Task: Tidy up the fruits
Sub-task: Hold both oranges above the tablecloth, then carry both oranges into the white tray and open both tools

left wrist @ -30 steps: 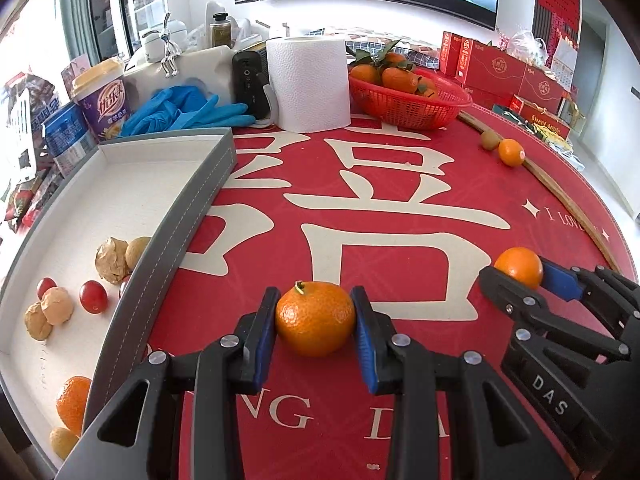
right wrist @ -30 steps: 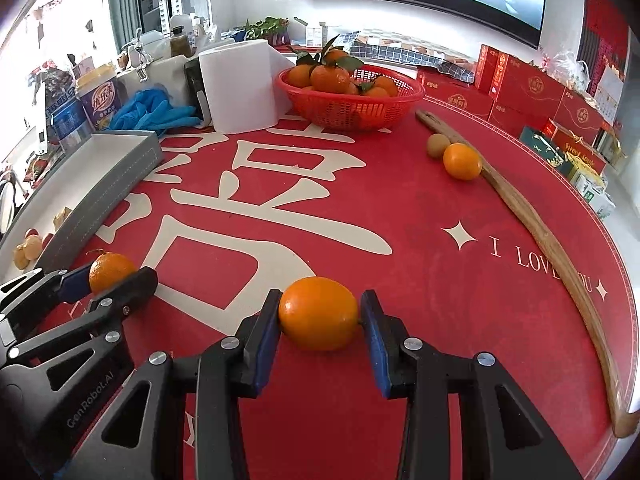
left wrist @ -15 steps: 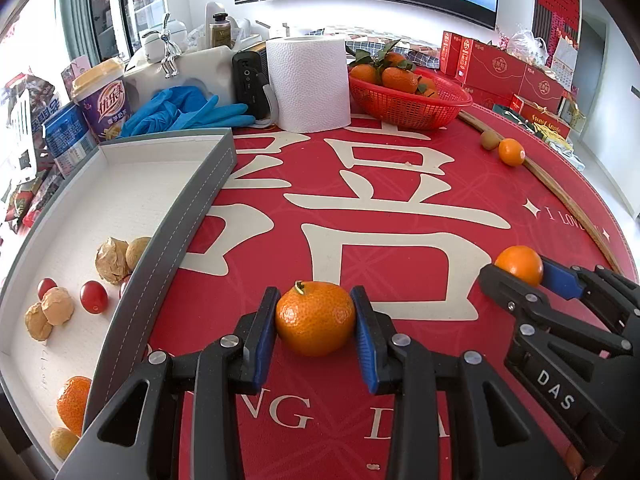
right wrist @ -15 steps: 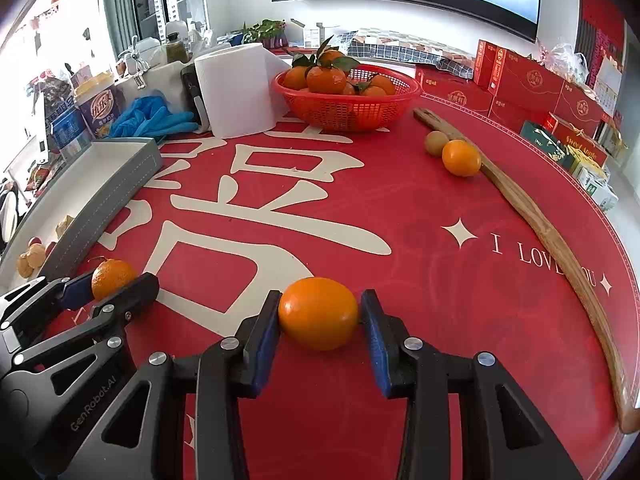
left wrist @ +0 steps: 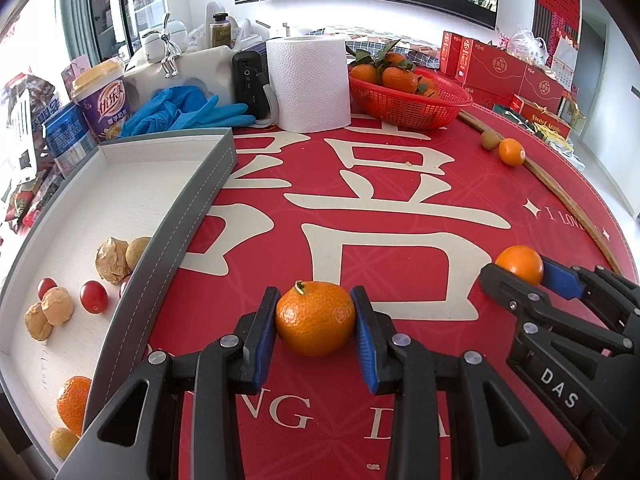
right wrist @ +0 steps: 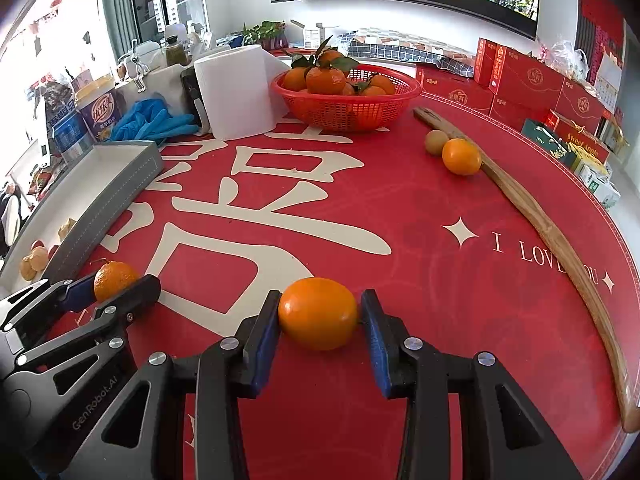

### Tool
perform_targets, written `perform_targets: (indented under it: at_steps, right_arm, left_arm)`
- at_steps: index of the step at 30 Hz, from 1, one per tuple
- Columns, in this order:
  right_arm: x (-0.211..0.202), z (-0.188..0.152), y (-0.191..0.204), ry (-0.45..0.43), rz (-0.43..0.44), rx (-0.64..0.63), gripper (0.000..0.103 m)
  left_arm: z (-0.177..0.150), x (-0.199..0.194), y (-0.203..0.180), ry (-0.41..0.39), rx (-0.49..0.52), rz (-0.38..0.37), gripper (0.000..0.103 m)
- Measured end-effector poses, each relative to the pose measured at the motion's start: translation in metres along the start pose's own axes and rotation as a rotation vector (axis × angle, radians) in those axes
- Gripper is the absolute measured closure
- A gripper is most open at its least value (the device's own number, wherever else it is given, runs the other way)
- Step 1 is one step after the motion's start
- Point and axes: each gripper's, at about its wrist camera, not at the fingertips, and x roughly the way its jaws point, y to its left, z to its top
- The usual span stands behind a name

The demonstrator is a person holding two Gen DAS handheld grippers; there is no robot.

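A: Start big. What's the layout?

B: A round table under a red cloth (left wrist: 400, 184) with pale lettering. Along its left edge sits a long gray tray (left wrist: 168, 240), white inside, already holding small tomatoes, some tan nuts or dried fruit, and one orange near its close end. At the back, a red basket (right wrist: 346, 108) full of leafy oranges, with a paper roll (left wrist: 308, 80) beside it.

A: And the grippers?

B: The left gripper (left wrist: 316, 324) has its blue pads clamped on a stemmed mandarin (left wrist: 315, 323), just beside the tray's outer wall. The right gripper (right wrist: 318, 314) is clamped on a smooth orange (right wrist: 317, 312), farther toward the middle of the cloth. Both fruits look low, on the cloth or barely off it; I can't tell which.

A: So the step in hand?

B: I'd judge it's carrying both fruits to where they belong, probably the tray.

A: How to do it well?

B: Lift straight up first, so the fruit clears the tray wall instead of bumping it. Keep the squeeze steady; round skin can roll out of flat pads. Take the left one over first, since it's closest, and set it on bare white floor away from the tomatoes. Let go only once it rests.

A: Anything left?

B: An orange and a small brownish fruit (right wrist: 436, 142) near the wooden strip (right wrist: 560, 248).
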Motion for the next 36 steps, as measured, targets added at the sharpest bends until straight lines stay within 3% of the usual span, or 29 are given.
perform_targets:
  at_steps: [14, 23, 36]
  right_arm:
    - [0.000, 0.000, -0.001, 0.003, 0.000, -0.009, 0.062]
    - [-0.008, 0.008, -0.015, 0.044, 0.121, 0.073, 0.063]
    - [-0.018, 0.036, 0.019, 0.047, 0.223, 0.042, 0.063]
  left_arm:
    - [0.000, 0.000, 0.001, 0.000, -0.001, -0.004, 0.065]
    - [0.009, -0.020, 0.008, -0.022, -0.013, -0.048, 0.065]
    - [0.023, -0.043, 0.050, -0.061, -0.074, -0.025, 0.065]
